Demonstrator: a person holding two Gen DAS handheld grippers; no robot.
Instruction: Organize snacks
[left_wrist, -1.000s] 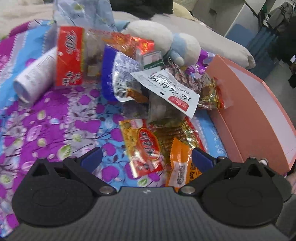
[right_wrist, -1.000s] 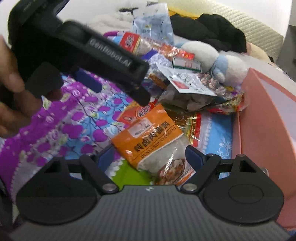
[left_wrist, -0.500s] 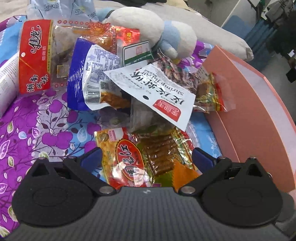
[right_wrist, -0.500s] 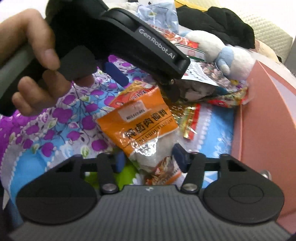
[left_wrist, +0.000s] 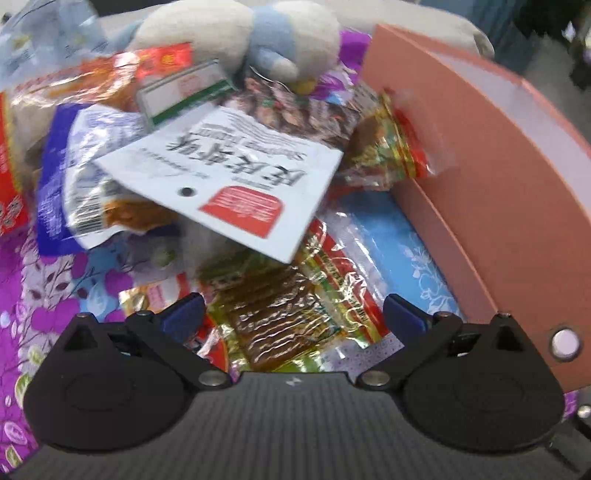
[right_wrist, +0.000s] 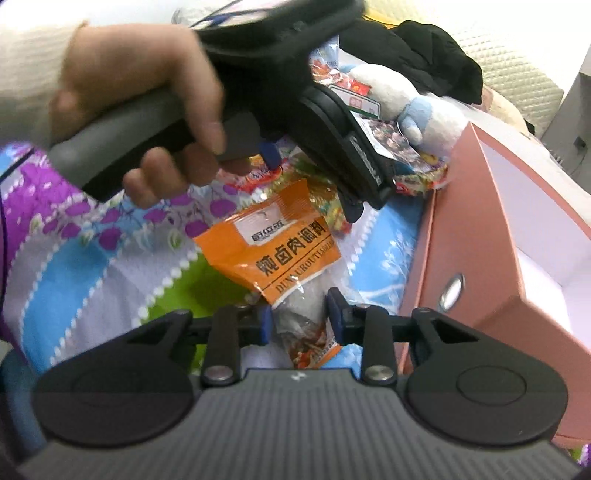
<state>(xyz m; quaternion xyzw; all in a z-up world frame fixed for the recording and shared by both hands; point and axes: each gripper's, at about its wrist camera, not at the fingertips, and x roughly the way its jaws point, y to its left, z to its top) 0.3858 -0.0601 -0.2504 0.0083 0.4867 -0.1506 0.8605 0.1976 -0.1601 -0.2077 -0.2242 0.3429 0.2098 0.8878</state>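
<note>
L tool (left_wrist: 293, 314) moved in w/ jaws spread; R tool (right_wrist: 298, 319) closing on orange packet (right_wrist: 273, 251), floral bedspread (right_wrist: 92, 266).

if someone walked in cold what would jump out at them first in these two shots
Probably the orange seasoning packet lying on the flowered bedspread, its clear lower end between the closing pads of the right tool. Next, the salmon-pink box open along the right edge, with a heap of snack bags piled against it and topped by a white shrimp-snack packet. Behind the heap lies a white and blue plush toy.
</note>
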